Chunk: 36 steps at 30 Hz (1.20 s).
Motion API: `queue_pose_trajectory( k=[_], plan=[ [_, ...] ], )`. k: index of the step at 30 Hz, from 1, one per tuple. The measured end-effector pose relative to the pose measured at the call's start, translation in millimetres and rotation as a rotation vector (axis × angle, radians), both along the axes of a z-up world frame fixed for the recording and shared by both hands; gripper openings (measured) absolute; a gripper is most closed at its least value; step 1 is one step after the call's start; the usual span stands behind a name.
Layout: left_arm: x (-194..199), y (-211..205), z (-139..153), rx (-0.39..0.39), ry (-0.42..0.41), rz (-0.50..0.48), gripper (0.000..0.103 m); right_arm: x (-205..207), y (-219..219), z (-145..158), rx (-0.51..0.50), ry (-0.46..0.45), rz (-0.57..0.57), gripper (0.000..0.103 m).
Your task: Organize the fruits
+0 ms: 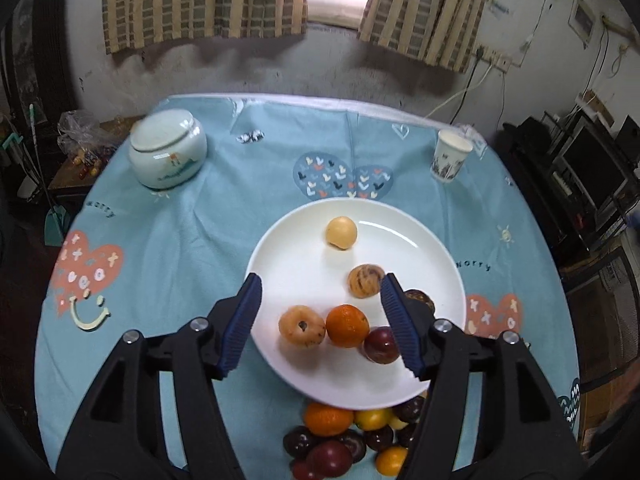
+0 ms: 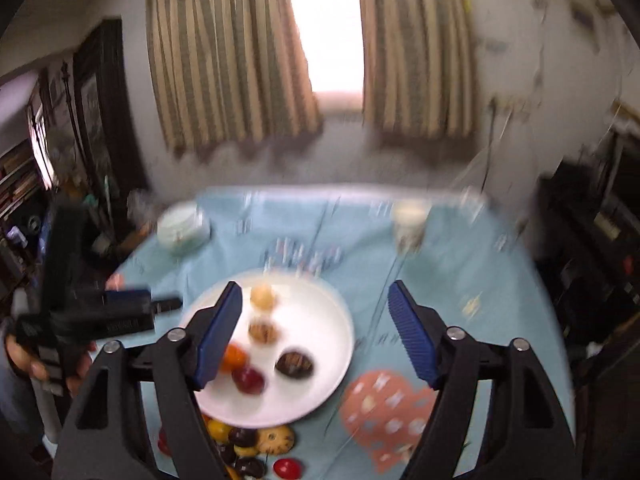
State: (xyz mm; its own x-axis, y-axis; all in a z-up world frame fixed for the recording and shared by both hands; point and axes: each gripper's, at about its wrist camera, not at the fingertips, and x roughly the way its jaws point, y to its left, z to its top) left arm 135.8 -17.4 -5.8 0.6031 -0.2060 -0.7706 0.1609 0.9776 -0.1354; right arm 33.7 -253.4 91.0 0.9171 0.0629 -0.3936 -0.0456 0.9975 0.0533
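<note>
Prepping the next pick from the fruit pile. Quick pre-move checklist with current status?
1. Left gripper empty: ok, jaws apart above the white plate, nothing between the pads.
2. Right gripper empty: ok, jaws wide, nothing held.
3. Plate has free space: ok, six fruits on it, the left part bare.
4. Fruit pile reachable: ok, loose on the tablecloth by the plate's near rim, partly behind the left gripper's frame.
5. Right wrist view sharp enough to aim: not ok, heavily blurred.
6. Ceramic jar and paper cup out of the way: ok, both at the far edge.
</note>
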Motion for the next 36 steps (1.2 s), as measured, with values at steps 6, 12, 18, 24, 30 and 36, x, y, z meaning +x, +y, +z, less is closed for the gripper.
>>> queue_pose_trajectory(
  k=[6, 12, 18, 24, 30, 36],
  plan=[
    [-36, 5, 42, -0.032, -0.09, -0.022, 0.067, -125, 4, 100, -0.03, -0.55, -0.082, 0.102],
    [-72, -3, 71, -0.005, -0.187, -0.062, 0.071, -180, 7, 115, 0.06, -0.62, 0.001, 0.102],
    [-94, 3, 71, 0.02, -0.188, -0.061, 0.073, -186, 13, 109, 0.051, -0.575, 0.067, 0.102],
    [-114, 19, 50, 0.052, -0.152, -0.039, 0.073, -179, 24, 88, 0.05, -0.454, 0.073, 0.102],
    [-127, 39, 23, 0.095, -0.101, -0.011, 0.073, -144, 16, 32, 0.098, -0.203, -0.018, 0.096],
    [-138, 50, -10, 0.145, -0.022, -0.002, 0.073, -102, 27, -53, -0.014, 0.196, -0.009, 0.035]
  ],
)
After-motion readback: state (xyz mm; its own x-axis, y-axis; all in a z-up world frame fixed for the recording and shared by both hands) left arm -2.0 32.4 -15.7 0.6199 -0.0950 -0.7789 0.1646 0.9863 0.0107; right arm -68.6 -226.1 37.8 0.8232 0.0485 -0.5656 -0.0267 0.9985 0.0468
